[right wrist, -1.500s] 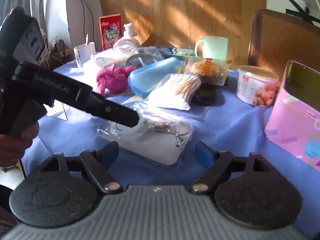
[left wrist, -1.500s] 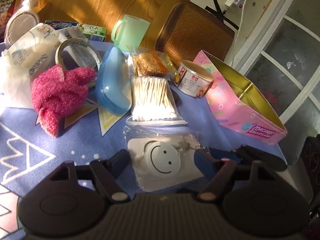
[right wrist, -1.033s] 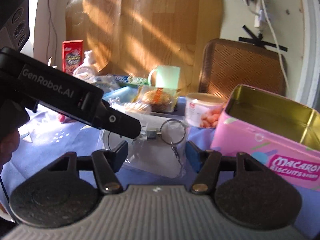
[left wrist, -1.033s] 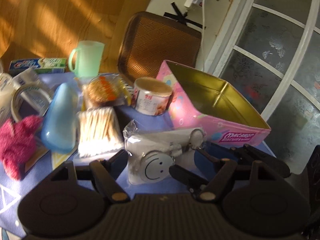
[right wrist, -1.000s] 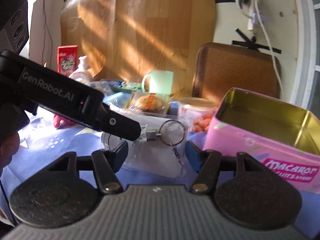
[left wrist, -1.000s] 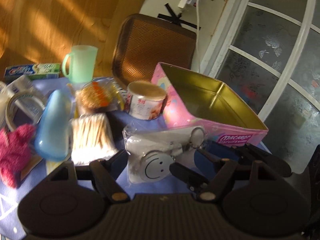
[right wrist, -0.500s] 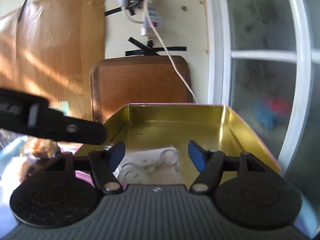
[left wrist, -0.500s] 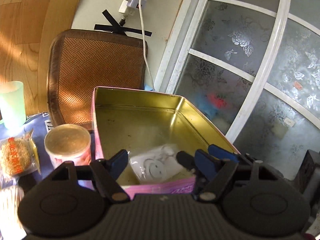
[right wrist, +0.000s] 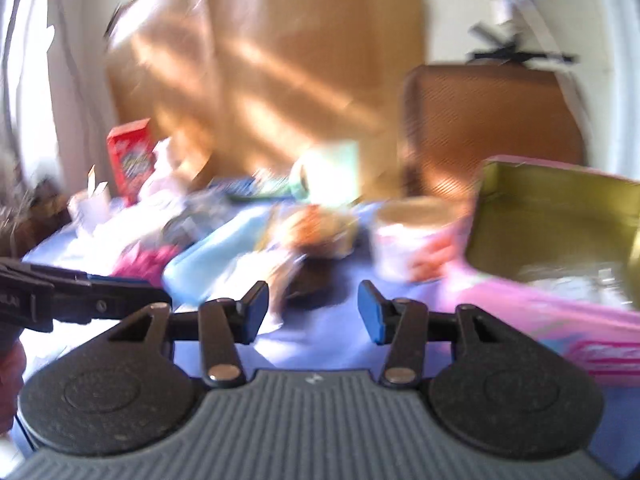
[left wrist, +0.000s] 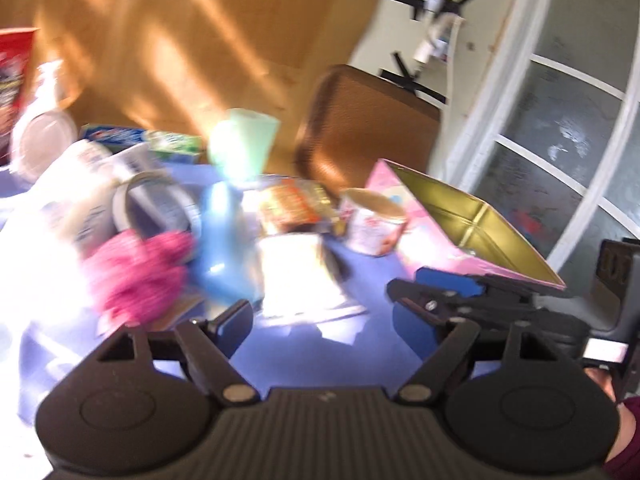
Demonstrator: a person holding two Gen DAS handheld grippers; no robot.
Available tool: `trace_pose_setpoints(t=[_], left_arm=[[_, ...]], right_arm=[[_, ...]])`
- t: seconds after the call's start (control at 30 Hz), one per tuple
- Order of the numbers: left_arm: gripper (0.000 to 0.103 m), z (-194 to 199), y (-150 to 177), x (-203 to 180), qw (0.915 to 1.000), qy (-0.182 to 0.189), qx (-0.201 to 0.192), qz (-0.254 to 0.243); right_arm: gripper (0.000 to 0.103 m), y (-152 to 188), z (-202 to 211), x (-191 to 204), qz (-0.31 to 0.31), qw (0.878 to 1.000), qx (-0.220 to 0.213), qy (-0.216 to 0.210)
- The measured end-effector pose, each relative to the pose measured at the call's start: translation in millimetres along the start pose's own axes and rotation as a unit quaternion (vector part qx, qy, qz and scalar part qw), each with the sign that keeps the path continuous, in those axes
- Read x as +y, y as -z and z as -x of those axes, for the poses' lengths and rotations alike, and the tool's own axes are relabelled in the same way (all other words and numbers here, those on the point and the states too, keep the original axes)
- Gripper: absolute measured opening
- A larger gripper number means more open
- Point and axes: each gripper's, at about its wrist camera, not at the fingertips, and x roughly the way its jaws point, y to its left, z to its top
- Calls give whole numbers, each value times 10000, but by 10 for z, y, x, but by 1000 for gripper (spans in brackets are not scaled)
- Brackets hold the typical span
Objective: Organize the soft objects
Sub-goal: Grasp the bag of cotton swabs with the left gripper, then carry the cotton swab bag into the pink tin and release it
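Lying inside the pink tin [right wrist: 552, 312]: a clear packet [right wrist: 568, 276].

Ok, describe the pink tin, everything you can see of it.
The pink tin is an open rectangular box, lidless, pink outside with pastel spots and a blurred magenta label, shiny gold metal inside. It sits upright on the blue tablecloth at the right of the clutter, beside a small round tub. In the right wrist view something pale and clear lies in the bottom, too blurred to name. Neither gripper touches it.
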Motion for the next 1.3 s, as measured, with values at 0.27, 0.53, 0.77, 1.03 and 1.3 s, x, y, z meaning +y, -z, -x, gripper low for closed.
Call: trace_pose_setpoints(t=[0.27,0.53,0.77,1.03,1.3], left_arm=[[80,209,99,369,9991,-75,-53,413],[83,-52,112,157,9986,393,262,251],[85,-407,109,-252,9948,745,683,-142],[55,-751,146,-448,9902,690,1169,-320],[54,-708,-146,-939,9869,1104,808,-852]], right_arm=[[13,31,-356,261,465,9966,671,-71],[9,306,298,212,378,9977,538,-134],[42,528,546,82,169,9982,563,-64],[55,517,244,238,487,9982,360,33],[44,355,589,-47,300,9955,-658,617]])
